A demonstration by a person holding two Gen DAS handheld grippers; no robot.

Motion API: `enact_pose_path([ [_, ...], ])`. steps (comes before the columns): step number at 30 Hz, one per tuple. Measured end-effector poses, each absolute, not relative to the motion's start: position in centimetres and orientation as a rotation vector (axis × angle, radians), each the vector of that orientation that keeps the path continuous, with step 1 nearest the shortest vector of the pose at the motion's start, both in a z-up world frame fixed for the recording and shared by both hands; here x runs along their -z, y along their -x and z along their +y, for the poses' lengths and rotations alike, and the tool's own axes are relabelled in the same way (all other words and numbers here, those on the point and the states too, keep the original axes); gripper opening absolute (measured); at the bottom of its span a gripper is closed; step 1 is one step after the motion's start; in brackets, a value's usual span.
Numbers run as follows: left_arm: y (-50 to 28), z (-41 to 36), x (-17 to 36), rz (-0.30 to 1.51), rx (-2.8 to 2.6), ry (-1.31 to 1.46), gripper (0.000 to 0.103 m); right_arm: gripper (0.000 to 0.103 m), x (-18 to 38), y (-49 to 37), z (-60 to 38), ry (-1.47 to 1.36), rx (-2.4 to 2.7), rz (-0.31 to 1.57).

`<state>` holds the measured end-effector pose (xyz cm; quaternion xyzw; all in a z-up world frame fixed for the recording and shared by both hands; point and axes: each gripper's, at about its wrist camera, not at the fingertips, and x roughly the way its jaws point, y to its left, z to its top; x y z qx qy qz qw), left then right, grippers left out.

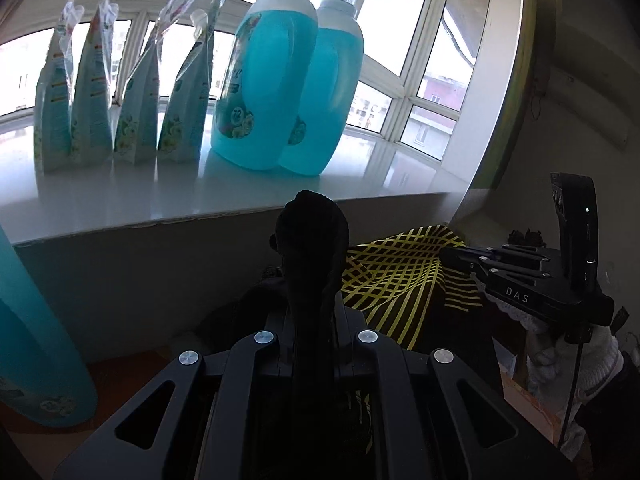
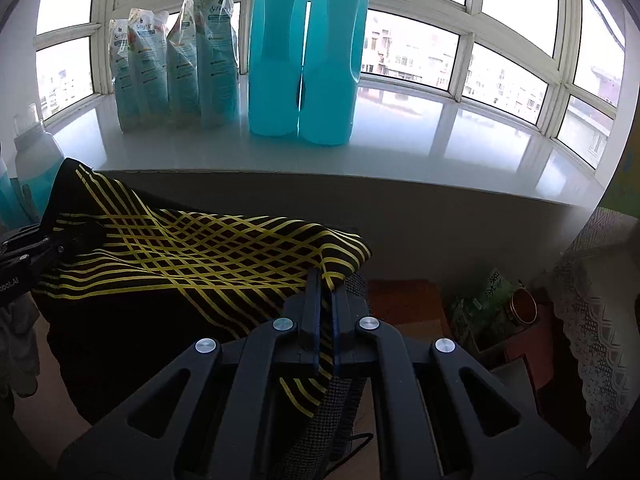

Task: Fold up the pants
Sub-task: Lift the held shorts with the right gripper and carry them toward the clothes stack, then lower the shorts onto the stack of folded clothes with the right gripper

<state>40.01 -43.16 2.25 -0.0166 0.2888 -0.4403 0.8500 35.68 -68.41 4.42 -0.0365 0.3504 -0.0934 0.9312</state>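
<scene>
Black cloth bunches around the left gripper (image 1: 310, 240), jaws pinched together on a dark fold of the pants (image 2: 192, 256). Right gripper (image 2: 326, 280) likewise clamped narrow on the pants' edge, yellow lattice stripes running between its fingers. Pants hang stretched between the two grippers, below the front of the sill (image 2: 440, 140), off any surface. In the left view the right gripper's body (image 1: 532, 280) reads "DAS"; a white-gloved hand (image 1: 568, 356) holds it. In the right view the left gripper's side shows "...bot.AI", partly cut off. On the sill: two blue detergent bottles (image 2: 308, 52) standing side by side, touching; the nearer label shows "72". Left of them, four refill pouches (image 2: 176, 56) in a row, brand script too blurred to read. Lace cloth (image 2: 596, 312) at far right.
</scene>
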Motion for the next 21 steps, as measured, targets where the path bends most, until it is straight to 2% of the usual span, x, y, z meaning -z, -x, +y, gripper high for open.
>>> enact_pose_path([
  [1,-40.3,-43.8,-2.1,0.62,0.913,0.008,0.011,0.004,-4.0,-36.1,-68.6,0.061,0.204,0.729],
  [3,-40.5,-44.0,-2.0,0.615,0.848,-0.046,0.016,0.012,-3.5,-36.3,-69.6,-0.018,0.227,0.747],
  [5,-41.1,-43.6,-2.3,0.633,0.794,-0.048,0.023,0.027,-3.5,-35.4,-70.0,-0.051,0.256,0.732],
  [7,-41.5,-42.7,-2.8,0.644,0.789,-0.025,0.028,0.031,-4.0,-33.5,-70.1,-0.103,0.266,0.712],
  [10,-40.9,-41.8,-3.3,0.637,0.793,-0.041,0.029,0.049,-4.1,-29.8,-69.7,-0.192,0.24,0.7],
  [15,-39.4,-40.6,-3.4,0.603,0.758,-0.108,0.029,0.054,-2.2,-24.6,-68.0,-0.286,0.145,0.737],
  [21,-40.2,-40.5,-3.6,0.618,0.754,-0.097,0.029,0.055,0.2,-24.4,-66.0,-0.319,0.063,0.804],
])
